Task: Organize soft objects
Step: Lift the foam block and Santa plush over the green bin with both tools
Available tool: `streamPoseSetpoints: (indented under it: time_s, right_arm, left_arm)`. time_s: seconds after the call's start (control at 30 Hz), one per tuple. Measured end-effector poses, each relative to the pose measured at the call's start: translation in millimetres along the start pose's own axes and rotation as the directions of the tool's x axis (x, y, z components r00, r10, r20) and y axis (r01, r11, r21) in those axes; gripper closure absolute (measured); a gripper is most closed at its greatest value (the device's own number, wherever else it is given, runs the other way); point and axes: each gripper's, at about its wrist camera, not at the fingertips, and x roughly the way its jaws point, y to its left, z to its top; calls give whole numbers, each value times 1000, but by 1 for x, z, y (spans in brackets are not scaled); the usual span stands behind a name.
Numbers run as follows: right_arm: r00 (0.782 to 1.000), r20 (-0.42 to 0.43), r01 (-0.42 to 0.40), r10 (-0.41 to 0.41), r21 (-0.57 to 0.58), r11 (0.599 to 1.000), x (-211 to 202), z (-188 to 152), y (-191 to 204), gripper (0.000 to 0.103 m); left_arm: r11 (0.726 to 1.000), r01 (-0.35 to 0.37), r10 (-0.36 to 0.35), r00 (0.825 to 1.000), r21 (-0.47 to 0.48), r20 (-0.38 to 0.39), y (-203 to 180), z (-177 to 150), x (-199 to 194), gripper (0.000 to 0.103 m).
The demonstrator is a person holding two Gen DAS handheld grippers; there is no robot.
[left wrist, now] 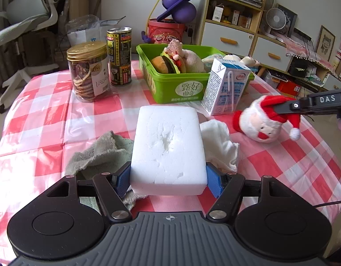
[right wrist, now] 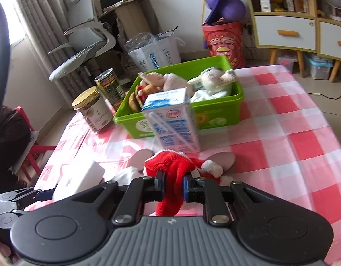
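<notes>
Soft stuff is half sorted. Green bin sits at the far middle of the checked tablecloth and already holds a plush burger, a pinkish plush and, seen from the right wrist view, a white bunny plush on its right side.

My left gripper has the white sponge block pinched by its near end — blue pads press both sides, jaws wide because the block is wide. Block looks lifted a bit at the near end; I cannot tell whether the far end touches the cloth. Grey-green towel lies crumpled just left of it, white cloth just right, both on the table.

My right gripper is nearly closed, pinching the red hat of the Santa plush. Santa's head is to the right of the sponge, near the milk carton; whether it rests on the cloth or hangs I cannot tell.

Carton stands upright just in front of the bin's right corner. Cookie jar with gold lid and a black-and-gold can stand side by side, left of the bin — hard items, not in it.
</notes>
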Motion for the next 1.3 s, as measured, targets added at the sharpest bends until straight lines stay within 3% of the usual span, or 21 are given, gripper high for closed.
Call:
streamPoseSetpoints:
  time_s: [0.33,0.7,1.0,1.3]
  right_arm:
    - [995,89,42,-49,73,996,-24,22,-22,99]
    - [977,210,3,-42,180,984,-40,65,-39,99]
    - [959,283,-119,29,306,945,-14,117,-60,99]
    - [942,327,-186,73,330,926,38,151,-73,99]
  left_arm:
    - [997,16,-14,999,-77,30,3,30,-4,36]
    - [994,55,-48,996,-94,74,-9,96,9,36]
    - [997,46,-43,997,-60,56,-20,166,61,36]
    - [999,45,-44,999,-9,28,-35,217,129,36]
